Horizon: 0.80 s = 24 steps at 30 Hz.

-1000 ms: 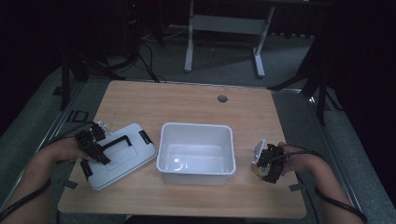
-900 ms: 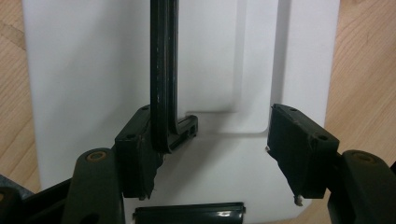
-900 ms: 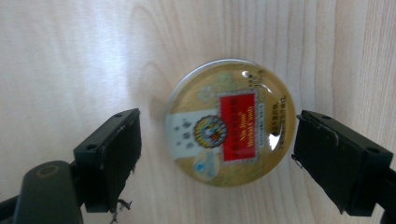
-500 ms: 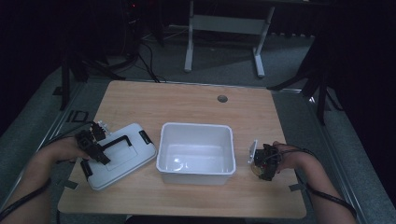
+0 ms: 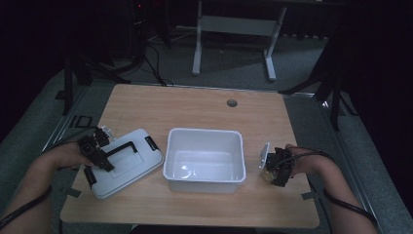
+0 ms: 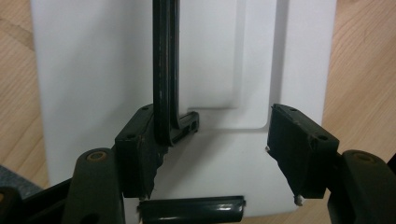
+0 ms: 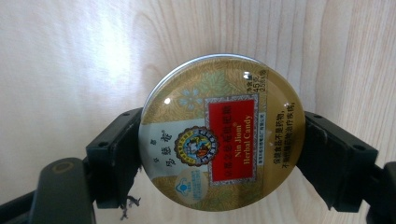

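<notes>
Gripping the candy tin (image 7: 222,135) in its jaws, the right gripper (image 5: 276,166) next carries it into the white bin (image 5: 204,161); left gripper's (image 5: 95,153) jaws stand spread over the lid's (image 5: 124,161) black handle (image 6: 166,74).

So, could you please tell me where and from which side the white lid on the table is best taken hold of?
Grip the white lid by its raised black handle bar, coming down from above with the jaws across it. The lid lies flat on the table, so its thin rim offers little purchase. The left hand-held gripper already hangs over it, jaws open, one jaw beside the bar.
</notes>
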Available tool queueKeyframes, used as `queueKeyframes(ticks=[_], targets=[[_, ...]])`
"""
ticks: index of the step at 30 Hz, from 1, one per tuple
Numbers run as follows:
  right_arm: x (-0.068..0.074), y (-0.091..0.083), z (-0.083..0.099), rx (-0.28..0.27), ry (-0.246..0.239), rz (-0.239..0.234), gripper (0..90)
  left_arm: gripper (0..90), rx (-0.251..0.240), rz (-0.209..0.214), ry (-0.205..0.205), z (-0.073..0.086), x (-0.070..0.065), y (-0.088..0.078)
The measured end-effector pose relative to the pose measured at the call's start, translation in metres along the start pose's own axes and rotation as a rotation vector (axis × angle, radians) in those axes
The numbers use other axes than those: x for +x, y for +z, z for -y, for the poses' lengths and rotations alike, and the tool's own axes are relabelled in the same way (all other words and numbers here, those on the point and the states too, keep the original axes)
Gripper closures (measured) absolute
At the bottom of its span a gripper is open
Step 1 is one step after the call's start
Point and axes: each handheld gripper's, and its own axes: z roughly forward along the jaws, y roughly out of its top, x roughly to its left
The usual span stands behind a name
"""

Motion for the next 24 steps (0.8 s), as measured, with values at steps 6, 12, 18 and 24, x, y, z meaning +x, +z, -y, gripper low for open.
queueKeyframes(ticks=[6,12,18,24], targets=[[0.005,-0.023,-0.005,-0.001,0.010,0.002,20.1,35.7,0.005,0.001,-0.002,0.001,0.000,0.000],[0.007,-0.044,-0.012,0.002,-0.003,0.033,20.2,35.7,0.012,-0.004,0.006,0.000,-0.002,0.000],[0.006,-0.061,-0.017,-0.003,-0.001,0.053,20.2,35.7,0.016,-0.007,0.009,0.000,-0.002,-0.001],[0.003,-0.079,-0.026,-0.011,0.009,0.070,20.2,35.7,0.010,-0.013,0.010,0.000,-0.003,-0.004]])
